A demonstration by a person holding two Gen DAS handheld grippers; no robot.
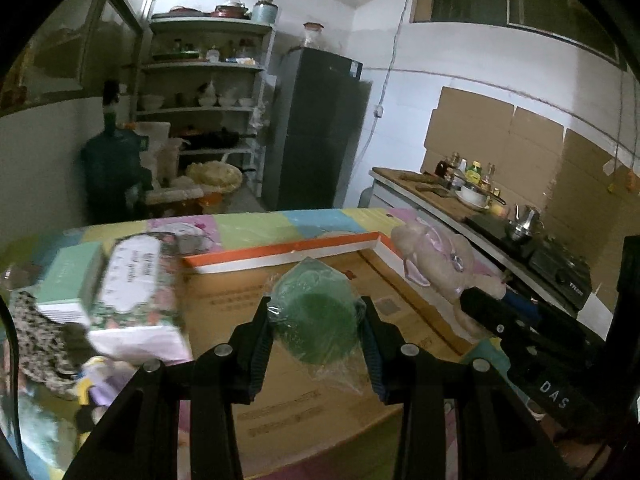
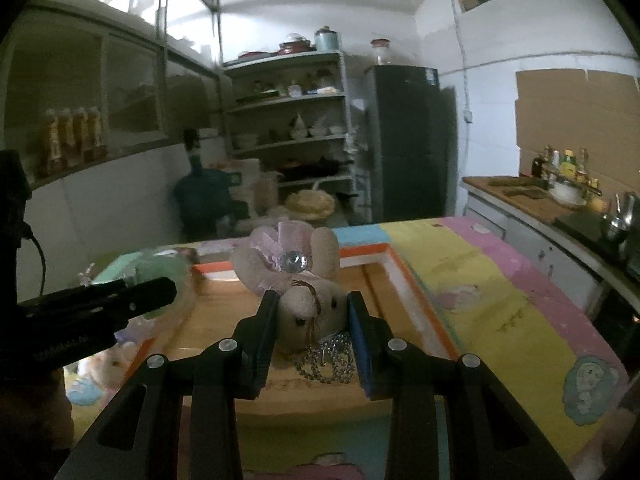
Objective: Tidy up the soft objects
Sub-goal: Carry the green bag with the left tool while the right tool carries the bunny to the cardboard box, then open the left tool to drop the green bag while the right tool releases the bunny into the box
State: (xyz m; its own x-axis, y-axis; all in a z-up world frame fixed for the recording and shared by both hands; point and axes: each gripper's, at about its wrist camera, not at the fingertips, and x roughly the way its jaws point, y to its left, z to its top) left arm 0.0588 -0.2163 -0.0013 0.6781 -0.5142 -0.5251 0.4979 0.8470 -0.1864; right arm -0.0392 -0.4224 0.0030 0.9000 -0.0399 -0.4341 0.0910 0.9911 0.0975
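My left gripper (image 1: 316, 320) has its jaws partly closed on a green soft item in clear plastic wrap (image 1: 316, 312); the pads press it from both sides and the loose end of the wrap hangs below them. It is held over the open cardboard box (image 1: 320, 400), whose orange and white rim (image 1: 280, 254) runs along the far side.

My right gripper (image 2: 312, 320) is clamped, jaws partly closed, on a beige plush rabbit (image 2: 308, 300). The pads squeeze its head, its ears and pale purple bow with a shiny gem point away from me, and a beaded chain (image 2: 324, 364) dangles under the jaws. This toy too is above the box (image 2: 320, 392), near its far right corner in the right wrist view.

The box lies on a bench covered with a pastel patchwork cloth (image 2: 480, 280). From the left wrist view, toward the bench's left edge, I see a floral tissue pack (image 1: 140, 300) and a pale green box (image 1: 72, 280) lying side by side, blurred, with a dark patterned cloth (image 1: 36, 336) at the edge below them. I also see the rabbit (image 1: 436, 260) off to the right with the other gripper's black body (image 1: 520, 340) behind it. In the right wrist view the left gripper's finger (image 2: 120, 300) comes in from the left, with the green bundle (image 2: 160, 272) a blur behind it.
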